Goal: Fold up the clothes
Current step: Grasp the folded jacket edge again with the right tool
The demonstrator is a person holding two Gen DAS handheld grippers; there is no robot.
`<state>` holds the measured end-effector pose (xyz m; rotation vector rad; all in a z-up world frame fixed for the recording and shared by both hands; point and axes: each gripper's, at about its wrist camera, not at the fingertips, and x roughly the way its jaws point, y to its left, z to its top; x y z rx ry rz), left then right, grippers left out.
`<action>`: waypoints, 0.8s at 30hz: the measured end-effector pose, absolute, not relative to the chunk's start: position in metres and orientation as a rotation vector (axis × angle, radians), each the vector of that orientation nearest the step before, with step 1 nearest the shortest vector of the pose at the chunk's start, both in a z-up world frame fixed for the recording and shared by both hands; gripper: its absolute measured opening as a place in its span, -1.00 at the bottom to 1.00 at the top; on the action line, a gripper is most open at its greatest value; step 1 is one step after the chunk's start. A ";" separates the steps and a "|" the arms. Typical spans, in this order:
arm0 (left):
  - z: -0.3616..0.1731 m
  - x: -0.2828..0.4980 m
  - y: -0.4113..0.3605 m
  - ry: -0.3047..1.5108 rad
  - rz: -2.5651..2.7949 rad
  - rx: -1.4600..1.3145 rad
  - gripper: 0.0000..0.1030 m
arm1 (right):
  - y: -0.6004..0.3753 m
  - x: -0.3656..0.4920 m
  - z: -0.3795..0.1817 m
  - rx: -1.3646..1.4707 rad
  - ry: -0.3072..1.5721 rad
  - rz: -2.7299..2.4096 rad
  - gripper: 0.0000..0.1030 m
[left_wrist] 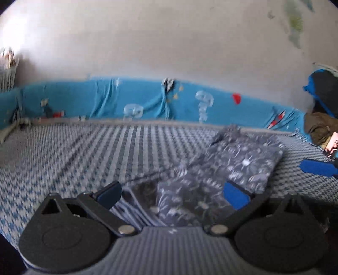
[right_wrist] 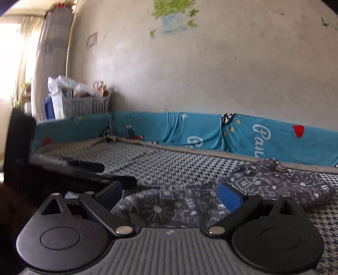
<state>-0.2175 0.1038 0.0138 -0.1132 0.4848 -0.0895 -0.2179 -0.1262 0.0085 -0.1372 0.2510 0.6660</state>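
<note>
A: What is lying around the garment [left_wrist: 228, 169]?

B: In the left wrist view, a dark bundle with blue edging [left_wrist: 323, 93] and an olive-brown heap [left_wrist: 319, 129] are sitting at the right edge of the frame, and a blue finger of the other tongs [left_wrist: 316, 168] is poking in from the right, just beside the cloth. In the right wrist view, black bars [right_wrist: 88, 169] of the other tool are crossing the left side of the frame, and a white basket [right_wrist: 84, 105] full of things is standing at upper left, beyond the blue padding.

A: And the tongs?

B: The left gripper [left_wrist: 172, 193] is standing wide open, with the dark patterned cloth lying between and below its fingers; nothing is being pinched. The right gripper [right_wrist: 171, 194] is gaping just as wide over the same cloth, again gripping nothing.

A: Where is the garment sitting?

B: It is lying folded on the houndstooth mat [left_wrist: 84, 152], centre-right of the left view; in the right view it is running from lower centre to the right edge.

A: The room?

B: A teal printed bumper [right_wrist: 211, 131] is running along the mat's far edge, under a pale scuffed wall [right_wrist: 211, 63] with a green leaf decal [right_wrist: 173, 10] at the top. Bright daylight is coming in at far left.
</note>
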 end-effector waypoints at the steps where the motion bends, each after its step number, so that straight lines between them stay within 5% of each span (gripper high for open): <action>1: 0.010 -0.213 0.106 0.512 -0.087 -0.133 1.00 | -0.124 -0.218 0.007 -0.150 0.258 0.662 0.88; 16: -0.010 -0.172 0.178 0.746 0.028 -0.478 1.00 | -0.097 -0.211 -0.019 -0.283 0.379 0.708 0.82; 24: -0.008 -0.177 0.175 0.719 0.046 -0.406 1.00 | -0.078 -0.215 -0.029 -0.392 0.371 0.745 0.81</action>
